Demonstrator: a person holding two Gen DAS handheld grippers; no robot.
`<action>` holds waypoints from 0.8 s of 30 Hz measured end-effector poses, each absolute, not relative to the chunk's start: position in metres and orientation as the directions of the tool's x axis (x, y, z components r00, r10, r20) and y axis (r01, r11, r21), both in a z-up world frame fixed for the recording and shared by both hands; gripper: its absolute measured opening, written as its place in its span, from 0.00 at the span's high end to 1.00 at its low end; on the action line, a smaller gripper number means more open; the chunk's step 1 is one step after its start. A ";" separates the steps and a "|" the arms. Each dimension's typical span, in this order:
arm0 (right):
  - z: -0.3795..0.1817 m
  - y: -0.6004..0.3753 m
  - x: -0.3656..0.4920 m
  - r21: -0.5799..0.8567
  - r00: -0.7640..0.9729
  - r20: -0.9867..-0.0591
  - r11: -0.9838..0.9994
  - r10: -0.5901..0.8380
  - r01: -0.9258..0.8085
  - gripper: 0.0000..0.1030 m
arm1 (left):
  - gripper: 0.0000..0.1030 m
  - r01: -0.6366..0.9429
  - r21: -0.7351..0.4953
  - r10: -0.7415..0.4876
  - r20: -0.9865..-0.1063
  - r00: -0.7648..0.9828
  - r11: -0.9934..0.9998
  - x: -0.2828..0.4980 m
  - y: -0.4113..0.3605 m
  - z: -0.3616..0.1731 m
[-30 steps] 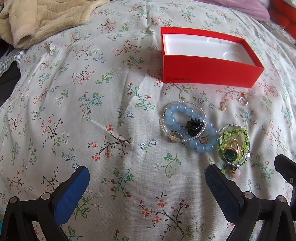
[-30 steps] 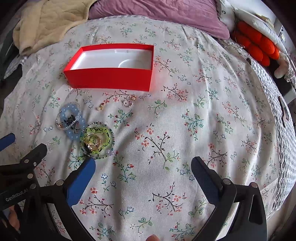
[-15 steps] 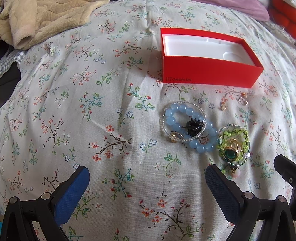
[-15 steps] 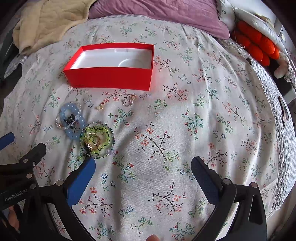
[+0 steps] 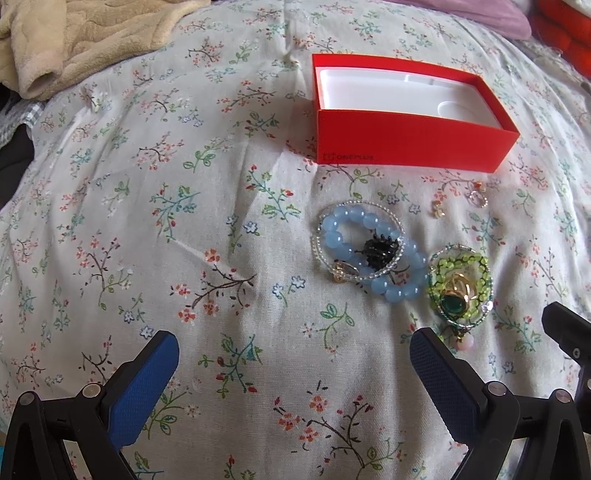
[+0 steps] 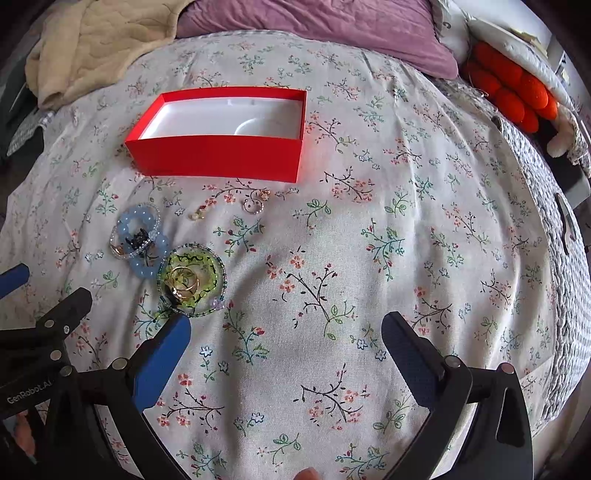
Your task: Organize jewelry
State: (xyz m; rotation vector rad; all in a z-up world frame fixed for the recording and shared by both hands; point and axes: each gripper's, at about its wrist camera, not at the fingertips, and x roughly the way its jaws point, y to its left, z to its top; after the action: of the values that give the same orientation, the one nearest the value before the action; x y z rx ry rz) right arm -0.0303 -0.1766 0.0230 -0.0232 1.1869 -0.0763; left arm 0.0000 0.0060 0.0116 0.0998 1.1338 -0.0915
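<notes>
An open red box with a white lining lies on the floral bedspread. In front of it sit a blue bead bracelet with a black clip, a green bead bracelet holding gold rings, and small earrings. My left gripper is open, low and short of the jewelry. My right gripper is open too, its left finger just below the green bracelet.
A beige blanket is heaped at the back left. A purple pillow lies behind the box, and orange plush at the far right. The bed's right edge drops off beside a quilted cover.
</notes>
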 end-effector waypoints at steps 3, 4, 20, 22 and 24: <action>0.026 -0.180 -0.029 -0.066 0.384 -0.920 0.996 -0.081 0.052 0.00 | 0.00 0.126 0.003 -0.049 -0.912 0.407 0.992 0.004 0.010 0.014; 0.027 -0.181 -0.028 -0.068 0.385 -0.919 0.996 -0.084 0.055 0.00 | 0.00 0.127 -0.004 -0.055 -0.913 0.404 0.992 0.006 0.011 0.016; 0.011 -0.217 0.017 0.068 0.290 -0.956 0.992 0.033 0.108 0.00 | 0.05 0.169 -0.166 -0.220 -0.896 0.385 0.972 0.045 0.031 0.036; 0.009 -0.221 0.022 0.086 0.285 -0.957 0.990 0.051 0.113 0.00 | 0.10 0.195 -0.200 -0.263 -0.883 0.388 0.960 0.049 0.029 0.030; 0.008 -0.225 0.025 0.112 0.283 -0.956 0.987 0.076 0.116 0.00 | 0.19 0.206 -0.231 -0.294 -0.884 0.364 0.951 0.055 0.027 0.018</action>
State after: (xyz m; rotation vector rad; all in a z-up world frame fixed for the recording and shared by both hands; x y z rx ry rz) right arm 0.0249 -0.2252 0.0084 0.1715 1.2858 -0.0271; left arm 0.0545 0.0272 0.0181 -0.0858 1.1551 -0.3221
